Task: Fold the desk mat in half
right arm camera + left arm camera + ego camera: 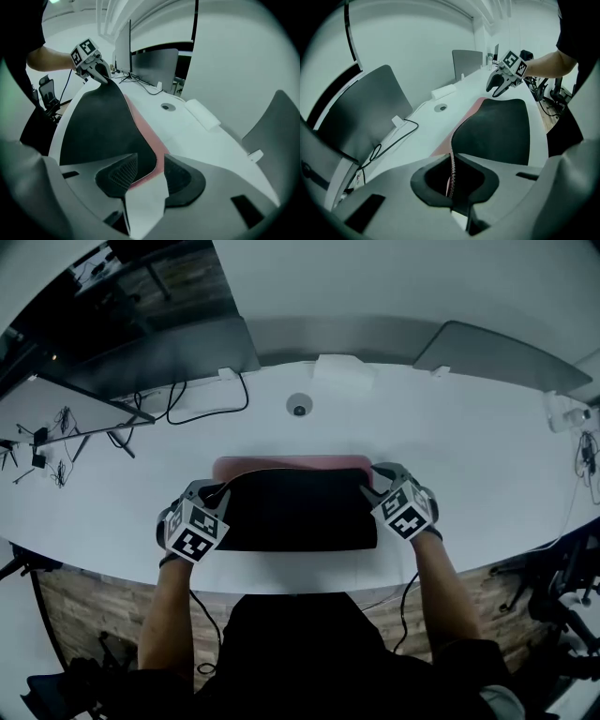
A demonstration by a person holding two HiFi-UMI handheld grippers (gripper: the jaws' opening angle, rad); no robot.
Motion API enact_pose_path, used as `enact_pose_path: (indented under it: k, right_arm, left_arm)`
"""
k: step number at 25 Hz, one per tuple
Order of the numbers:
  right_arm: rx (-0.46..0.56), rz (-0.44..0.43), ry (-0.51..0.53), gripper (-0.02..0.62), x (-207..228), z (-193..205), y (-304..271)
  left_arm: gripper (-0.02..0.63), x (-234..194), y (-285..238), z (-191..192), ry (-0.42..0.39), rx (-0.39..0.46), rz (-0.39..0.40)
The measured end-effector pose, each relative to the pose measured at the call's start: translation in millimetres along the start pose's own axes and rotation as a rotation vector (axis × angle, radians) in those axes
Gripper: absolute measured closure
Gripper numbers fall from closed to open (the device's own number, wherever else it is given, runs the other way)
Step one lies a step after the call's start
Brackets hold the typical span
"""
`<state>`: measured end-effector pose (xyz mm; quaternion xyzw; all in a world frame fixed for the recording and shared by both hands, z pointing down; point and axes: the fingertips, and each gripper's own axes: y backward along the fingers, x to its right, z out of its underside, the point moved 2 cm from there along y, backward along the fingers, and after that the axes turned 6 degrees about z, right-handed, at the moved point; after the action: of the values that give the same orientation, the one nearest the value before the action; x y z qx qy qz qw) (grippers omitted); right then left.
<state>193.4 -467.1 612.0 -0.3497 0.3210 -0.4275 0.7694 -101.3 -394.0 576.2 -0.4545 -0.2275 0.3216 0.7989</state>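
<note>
The desk mat (295, 512) lies folded on the white desk, black underside up, with a pink strip (281, 463) of its lower half showing along the far edge. My left gripper (217, 491) is shut on the mat's left corner. In the left gripper view, the mat's edge runs straight into the shut left gripper (452, 176). My right gripper (377, 482) stands open at the right corner. In the right gripper view, the right gripper (152, 173) shows a gap between its pads, with the black mat (98, 126) lying slack in it.
Two monitors (159, 357) (497, 357) stand at the back of the desk. Black cables (202, 409) trail at back left. A round grommet (299, 410) and a white box (337, 367) sit behind the mat. The desk's front edge (300, 589) runs just below the mat.
</note>
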Motion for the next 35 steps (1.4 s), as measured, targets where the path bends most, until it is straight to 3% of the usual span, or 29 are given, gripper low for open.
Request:
enact_pose_path:
  k: [7,9,18,22,25,30,35]
  right_arm:
    - [-0.035,-0.117,-0.043,0.356,-7.6,6.9,-28.5]
    - [-0.028,-0.155,-0.075,0.409,-10.0,7.5,-29.0]
    - [-0.068,-0.214,-0.064,0.42,-10.3,7.1,-31.3]
    - [-0.055,-0.217,-0.078,0.457,-14.7,5.9,-30.2]
    - [-0.036,-0.227,-0.082,0.549,-22.7,4.5,-26.7]
    - [0.024,-0.137,-0.112,0.549,-5.7,-7.5,-13.8]
    - [-0.012,-0.116,-0.129,0.509,6.0,1.8,-21.5]
  left_arm:
    - [0.581,-2.7,-11.4,3.2,0.014,-0.023,0.013]
    - [0.581,-4.3,-14.6,5.2,0.022,-0.027,0.014]
    - [0.581,-10.8,-25.2,10.1,0.081,-0.01,0.026]
    - [0.581,-10.8,-29.4,13.5,0.098,-0.021,0.031]
    - [0.581,-10.8,-29.4,14.0,0.101,-0.018,0.027]
    - [0.581,-16.2,-28.9,5.8,0.103,0.013,0.018]
    - [0.581,-23.8,-43.3,-3.4,0.094,-0.016,0.024]
